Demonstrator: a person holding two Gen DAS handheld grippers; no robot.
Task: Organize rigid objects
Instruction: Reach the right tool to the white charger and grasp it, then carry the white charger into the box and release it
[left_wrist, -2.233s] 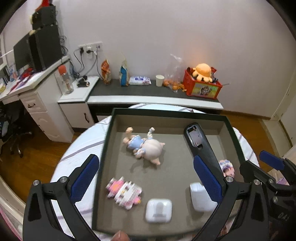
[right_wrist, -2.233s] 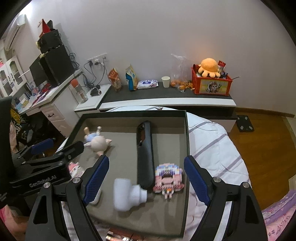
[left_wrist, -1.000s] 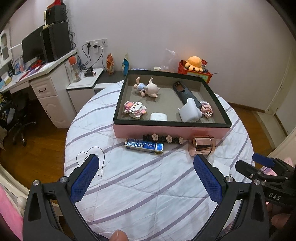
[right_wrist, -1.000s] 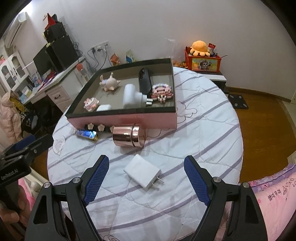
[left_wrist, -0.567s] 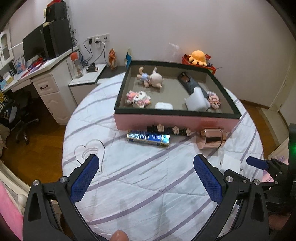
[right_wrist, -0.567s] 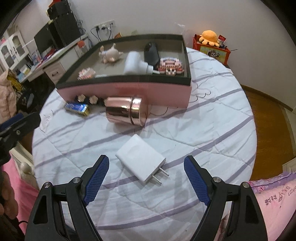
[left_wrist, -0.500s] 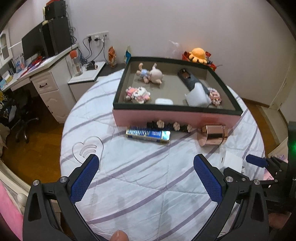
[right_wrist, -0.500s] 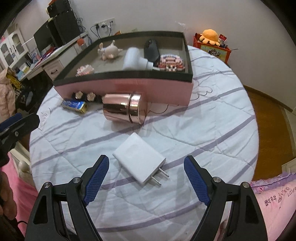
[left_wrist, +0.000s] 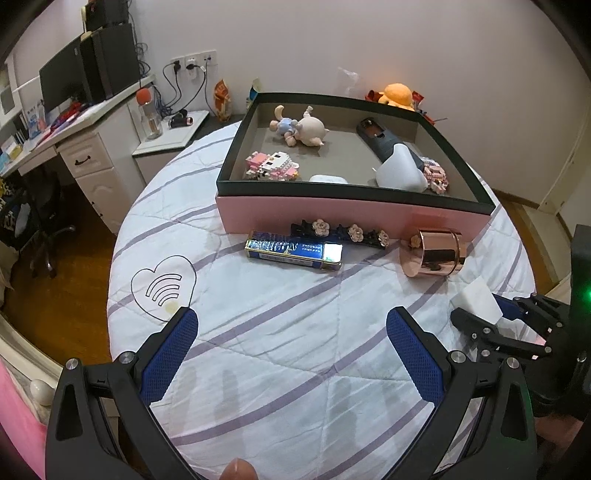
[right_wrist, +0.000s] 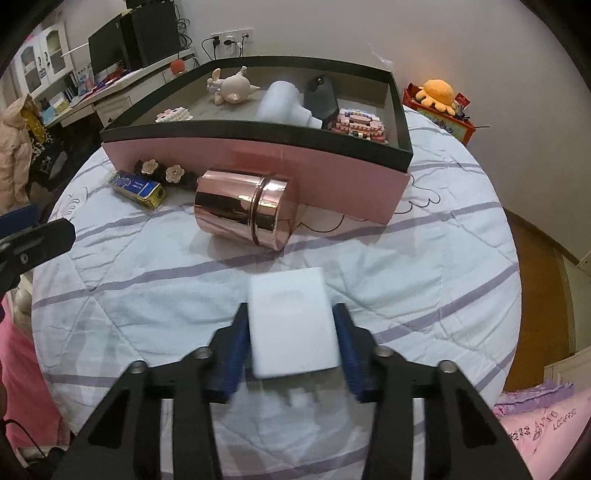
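Observation:
A pink box with a dark rim (left_wrist: 354, 212) (right_wrist: 258, 155) stands on the round bed-like table and holds a pig figure (left_wrist: 301, 127), two pink block toys, a white earbud case, a white dryer-like item (left_wrist: 400, 171) and a black device. My right gripper (right_wrist: 291, 343) is shut on a white charger (right_wrist: 291, 325); it also shows in the left wrist view (left_wrist: 478, 299). My left gripper (left_wrist: 291, 354) is open and empty above the quilt. A rose-gold can (right_wrist: 243, 208) (left_wrist: 434, 254) lies on its side by the box.
A blue pack (left_wrist: 293, 251) and a black clip with flowers (left_wrist: 340, 230) lie in front of the box. A desk (left_wrist: 74, 133) with a monitor stands at the left. A low shelf with an orange plush (right_wrist: 437, 92) is behind. Wooden floor surrounds the table.
Both grippers pulled back from over the box to the table's near side. The right gripper then dropped to the white charger and closed on it; the left stayed open.

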